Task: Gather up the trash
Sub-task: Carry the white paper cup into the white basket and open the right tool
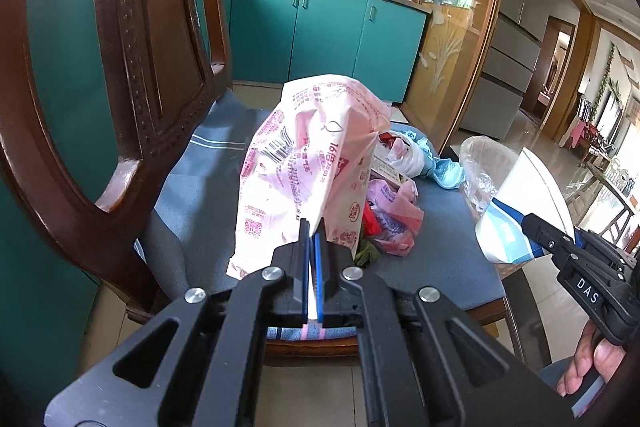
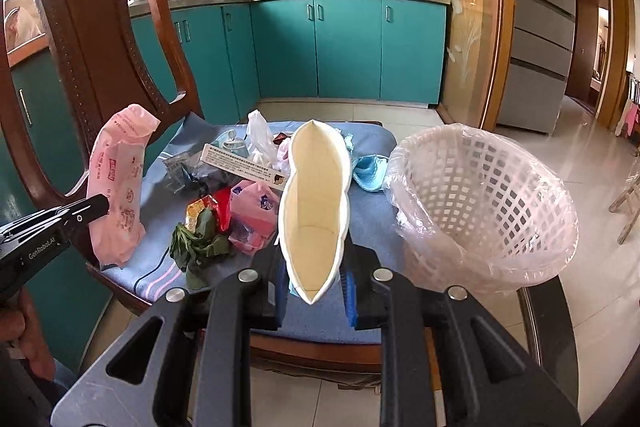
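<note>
My left gripper (image 1: 311,227) is shut on a pink printed plastic bag (image 1: 304,163), held upright above the blue chair cushion (image 1: 432,235); the bag also shows in the right wrist view (image 2: 118,187). My right gripper (image 2: 316,267) is shut on a squashed white paper cup (image 2: 316,195), held above the cushion left of a white lattice basket (image 2: 484,203) lined with clear plastic. The cup also shows in the left wrist view (image 1: 520,211). A pile of trash lies on the cushion: pink wrappers (image 2: 252,211), a red packet (image 2: 212,207), green leaves (image 2: 200,243), a paper slip (image 2: 244,167).
The wooden chair back (image 2: 92,39) rises at the left. A blue cloth (image 2: 370,171) lies by the basket. Teal kitchen cabinets (image 2: 344,47) with pots stand behind, a glass door (image 2: 468,15) and tiled floor at the right.
</note>
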`<state>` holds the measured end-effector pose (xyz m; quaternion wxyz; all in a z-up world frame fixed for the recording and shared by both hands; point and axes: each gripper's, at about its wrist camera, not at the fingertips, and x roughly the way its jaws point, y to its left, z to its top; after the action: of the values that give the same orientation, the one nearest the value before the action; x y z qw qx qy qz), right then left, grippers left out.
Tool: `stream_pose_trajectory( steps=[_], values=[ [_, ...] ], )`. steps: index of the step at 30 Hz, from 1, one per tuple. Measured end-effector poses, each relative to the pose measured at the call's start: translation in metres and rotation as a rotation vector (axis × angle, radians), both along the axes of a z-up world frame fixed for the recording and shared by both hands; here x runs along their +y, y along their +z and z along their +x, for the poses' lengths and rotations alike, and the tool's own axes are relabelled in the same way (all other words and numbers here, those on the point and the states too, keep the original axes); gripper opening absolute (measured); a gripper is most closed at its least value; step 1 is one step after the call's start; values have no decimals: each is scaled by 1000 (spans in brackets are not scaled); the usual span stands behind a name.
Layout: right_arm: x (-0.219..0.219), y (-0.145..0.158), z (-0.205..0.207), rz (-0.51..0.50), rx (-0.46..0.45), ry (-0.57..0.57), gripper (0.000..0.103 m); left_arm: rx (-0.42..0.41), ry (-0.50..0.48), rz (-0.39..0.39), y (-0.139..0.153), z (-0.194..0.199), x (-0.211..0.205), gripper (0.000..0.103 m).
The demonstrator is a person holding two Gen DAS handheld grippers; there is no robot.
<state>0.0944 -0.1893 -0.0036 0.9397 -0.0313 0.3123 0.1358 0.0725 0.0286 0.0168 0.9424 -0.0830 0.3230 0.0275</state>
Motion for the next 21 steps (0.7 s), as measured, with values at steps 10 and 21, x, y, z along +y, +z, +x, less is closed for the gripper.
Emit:
stream_pose_trajectory(
  steps=[10,21],
  values=[
    [4,-2,2,-14,7,4,22,13,-7,7,-2,1,-1,3],
    [5,-3,3,-21,15,13,22,17,-10,7,-3,1,-3,3]
  ],
)
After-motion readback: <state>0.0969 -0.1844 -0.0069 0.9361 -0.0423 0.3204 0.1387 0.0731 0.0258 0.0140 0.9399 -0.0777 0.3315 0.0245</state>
